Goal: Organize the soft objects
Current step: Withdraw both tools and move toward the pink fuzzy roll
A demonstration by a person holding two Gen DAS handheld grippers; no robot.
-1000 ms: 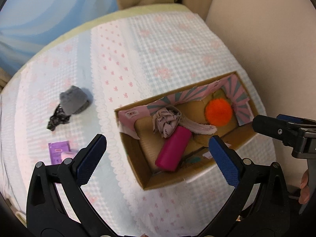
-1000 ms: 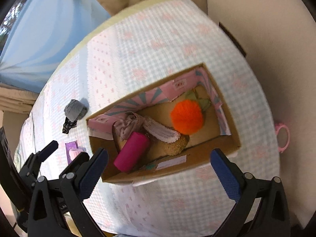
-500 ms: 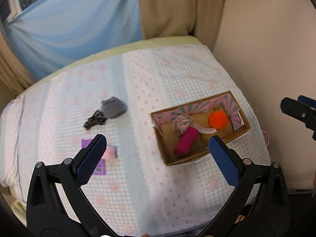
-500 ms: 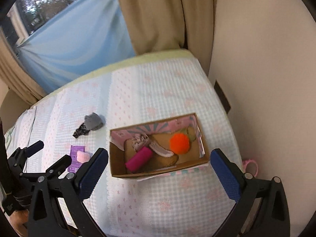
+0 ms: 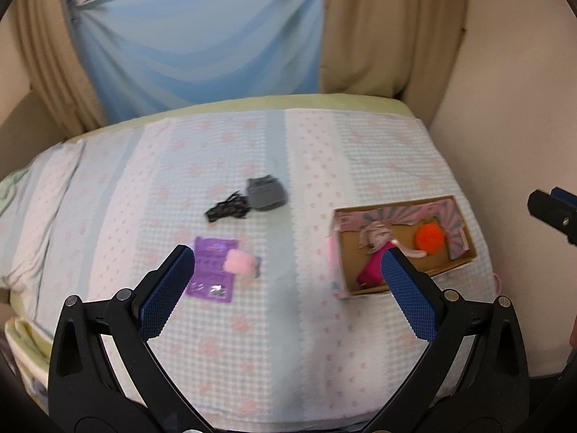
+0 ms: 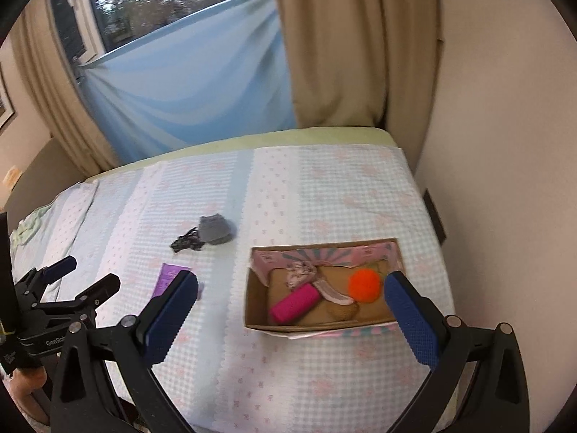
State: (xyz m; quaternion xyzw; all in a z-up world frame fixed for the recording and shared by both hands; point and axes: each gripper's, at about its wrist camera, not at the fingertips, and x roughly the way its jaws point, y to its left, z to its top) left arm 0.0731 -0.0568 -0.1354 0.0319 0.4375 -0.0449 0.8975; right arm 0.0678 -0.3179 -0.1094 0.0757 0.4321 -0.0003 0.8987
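Cardboard open box (image 6: 321, 324) holding magenta roll (image 6: 294, 303), orange fuzzy pompom (image 6: 364, 285), pink fluffy puff (image 5: 239, 264) clear only in left view, left tool (image 5: 288, 278) and right tool (image 6: 288, 303) both spread wide, empty

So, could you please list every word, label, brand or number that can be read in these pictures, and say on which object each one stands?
"GenRo": white letters on the black body of the left gripper, seen from the right wrist; the rest is hidden.
Flat purple packet on the bed: print too blurred to read.
Pink lining of the open cardboard box: small marks, unreadable.
White label on the box's front: no legible text.
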